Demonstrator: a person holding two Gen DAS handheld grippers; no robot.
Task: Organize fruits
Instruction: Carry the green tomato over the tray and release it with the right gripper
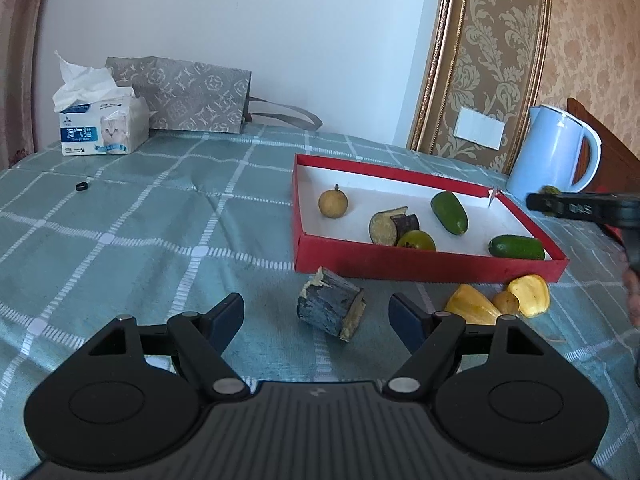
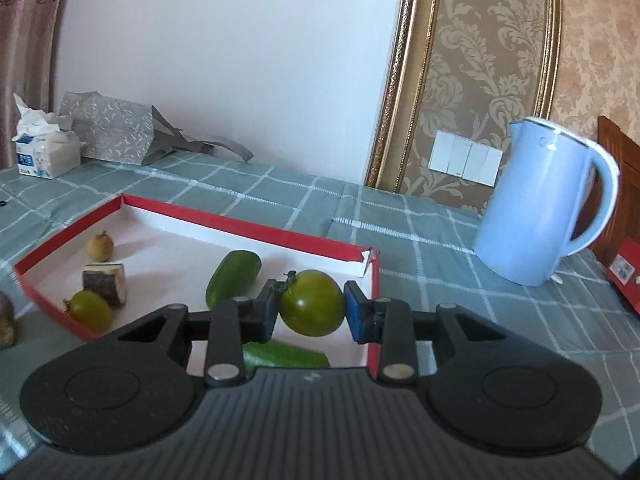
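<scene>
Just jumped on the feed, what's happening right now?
Fruit is being sorted into the red box. The right gripper is shut on a green tomato and holds it over the box's near right corner. The left gripper is open above the cloth, just short of an eggplant chunk lying outside the box. Two yellow pieces and a small brown fruit are also outside. Inside are two cucumbers, another tomato, an eggplant piece and a longan.

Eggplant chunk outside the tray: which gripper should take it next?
Left. The left gripper is open with the eggplant chunk between its fingers; the right gripper is busy holding a green tomato over the red tray.
</scene>
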